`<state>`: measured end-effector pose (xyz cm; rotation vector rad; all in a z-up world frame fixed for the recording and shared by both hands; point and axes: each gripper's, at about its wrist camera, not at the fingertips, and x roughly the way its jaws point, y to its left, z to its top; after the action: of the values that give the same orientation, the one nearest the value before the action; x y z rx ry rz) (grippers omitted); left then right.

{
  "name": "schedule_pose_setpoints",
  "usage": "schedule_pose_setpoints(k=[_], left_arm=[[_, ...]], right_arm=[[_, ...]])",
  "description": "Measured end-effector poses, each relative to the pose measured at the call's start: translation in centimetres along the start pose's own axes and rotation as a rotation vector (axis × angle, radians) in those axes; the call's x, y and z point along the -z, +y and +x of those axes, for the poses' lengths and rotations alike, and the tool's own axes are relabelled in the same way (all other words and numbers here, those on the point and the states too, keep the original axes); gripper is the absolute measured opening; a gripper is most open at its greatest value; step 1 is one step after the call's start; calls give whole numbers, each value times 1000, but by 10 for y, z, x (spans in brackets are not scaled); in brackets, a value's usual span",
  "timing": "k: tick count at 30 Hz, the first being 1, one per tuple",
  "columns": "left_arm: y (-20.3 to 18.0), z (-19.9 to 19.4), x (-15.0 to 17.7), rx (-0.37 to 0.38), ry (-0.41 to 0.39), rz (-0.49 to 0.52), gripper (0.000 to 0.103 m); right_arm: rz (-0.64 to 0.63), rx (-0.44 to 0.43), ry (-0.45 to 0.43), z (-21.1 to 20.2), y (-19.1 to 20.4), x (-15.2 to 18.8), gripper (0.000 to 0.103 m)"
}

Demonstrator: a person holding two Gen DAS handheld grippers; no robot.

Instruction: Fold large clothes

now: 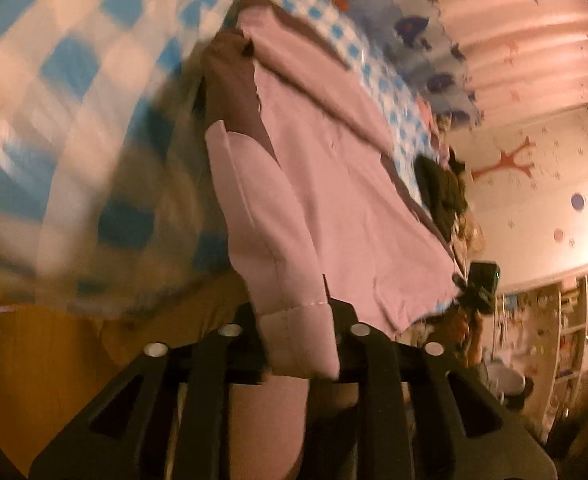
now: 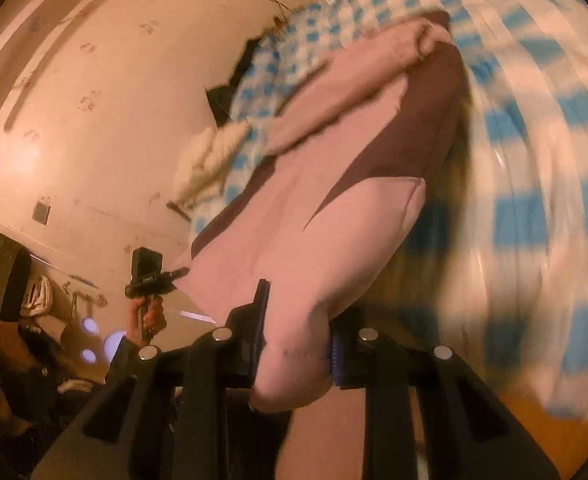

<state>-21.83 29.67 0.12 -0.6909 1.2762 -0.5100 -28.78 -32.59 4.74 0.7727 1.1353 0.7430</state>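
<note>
Well, you can read no words or labels anywhere; both views are blurry. Your left gripper (image 1: 294,320) pinches a hemmed edge of the pink garment (image 1: 326,152), and your right gripper (image 2: 298,340) pinches another hemmed edge of it (image 2: 294,240). The garment hangs between them, partly lifted off the bed (image 1: 66,64), with its far end resting on the blue and white checked cover. Brown cloth (image 2: 414,120) shows under the pink, maybe a lining. In the left view you see the right gripper (image 1: 480,284) past the garment's edge, apart from the bed. In the right view you see the left gripper (image 2: 150,276), held by a hand (image 2: 148,316). Shelves (image 1: 574,340) full of small things stand by the far wall; what they hold is too small to tell.
</note>
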Motion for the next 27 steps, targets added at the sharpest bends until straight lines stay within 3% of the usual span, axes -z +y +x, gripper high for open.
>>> schedule_pose_setpoints(k=[3,5,7,9,12,18,19,20,21,24,27], left_arm=[[46,21,19,11,99,-90,49],[71,25,26,18,71,-147,54],[94,21,30,82,21,-223,67],[102,21,29,97,-17,-247,79],[108,29,26,142,-18,-272,81],[102,56,26,133,52,-239,82],[99,60,26,113,50,-232,82],[96,66,27,93,44,-235,82],[96,68,27,84,35,-243,76],[93,71,29,82,33,-247,28],[73,60,31,44,-2,-169,16]], right_arm=[[92,12,62,14,-38,24,52],[157,-21,62,17,-62,34,60],[201,-58,33,13,-76,38,68],[227,-106,9,12,-85,39,73],[240,-122,6,18,-89,34,77],[217,-148,57,43,-83,28,76],[207,-143,55,49,-75,28,74],[195,-135,53,51,-74,29,57],[182,-123,46,54,-70,28,45],[142,-87,4,52,-61,31,32],[120,-101,-41,43,-52,34,27]])
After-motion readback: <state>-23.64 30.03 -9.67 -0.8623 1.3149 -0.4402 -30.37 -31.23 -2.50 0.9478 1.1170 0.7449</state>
